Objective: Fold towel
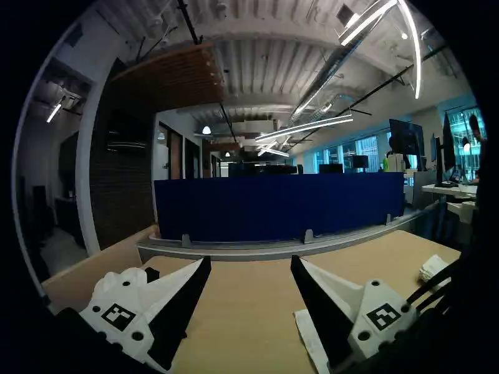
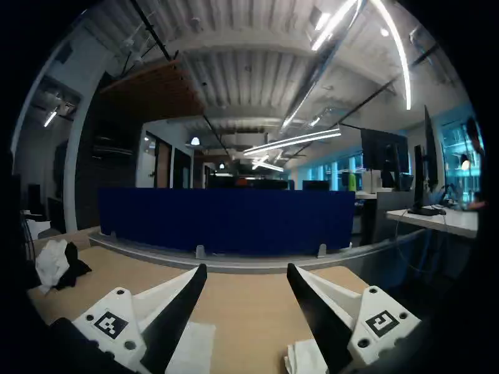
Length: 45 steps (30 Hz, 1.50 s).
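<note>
Both grippers hover low over a light wooden table (image 1: 249, 311). In the left gripper view, my left gripper (image 1: 249, 262) is open with nothing between its fingers, and a strip of white towel (image 1: 307, 340) lies flat on the table under its right-hand finger. In the right gripper view, my right gripper (image 2: 246, 269) is open too and holds nothing. Parts of the white towel (image 2: 194, 346) show beneath its fingers, with a thicker folded-looking bit (image 2: 302, 360) at the lower right. Most of the towel is hidden below the frame edges.
A blue divider panel (image 1: 274, 206) on a grey rail runs along the table's far edge. A crumpled white thing (image 1: 433, 268) sits at the right in the left gripper view. A white and black bundle (image 2: 56, 265) lies at the left in the right gripper view. Desks with monitors (image 2: 430, 212) stand beyond.
</note>
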Each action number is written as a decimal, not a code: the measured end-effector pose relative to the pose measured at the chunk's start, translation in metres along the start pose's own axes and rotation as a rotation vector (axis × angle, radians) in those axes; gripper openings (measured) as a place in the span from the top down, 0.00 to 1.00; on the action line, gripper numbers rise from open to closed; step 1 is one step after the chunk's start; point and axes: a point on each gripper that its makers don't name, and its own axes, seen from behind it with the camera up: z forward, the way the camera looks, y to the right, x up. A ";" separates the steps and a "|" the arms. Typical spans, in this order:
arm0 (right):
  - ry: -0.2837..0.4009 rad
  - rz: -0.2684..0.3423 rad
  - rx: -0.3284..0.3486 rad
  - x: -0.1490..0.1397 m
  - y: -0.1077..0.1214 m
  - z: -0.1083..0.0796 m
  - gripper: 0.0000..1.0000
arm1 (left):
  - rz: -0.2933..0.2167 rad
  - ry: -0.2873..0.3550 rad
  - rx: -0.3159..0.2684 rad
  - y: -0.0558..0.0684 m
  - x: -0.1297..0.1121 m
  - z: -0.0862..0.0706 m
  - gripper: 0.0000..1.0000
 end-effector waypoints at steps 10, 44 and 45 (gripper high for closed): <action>-0.162 -0.052 0.233 -0.022 -0.066 -0.008 0.01 | 0.083 -0.143 -0.201 0.048 -0.022 -0.006 0.05; -0.574 -0.190 0.436 -0.176 -0.095 -0.043 0.01 | 0.156 -0.537 -0.527 0.125 -0.184 -0.042 0.05; -0.583 -0.192 0.437 -0.181 -0.095 -0.045 0.00 | 0.157 -0.547 -0.532 0.126 -0.189 -0.043 0.05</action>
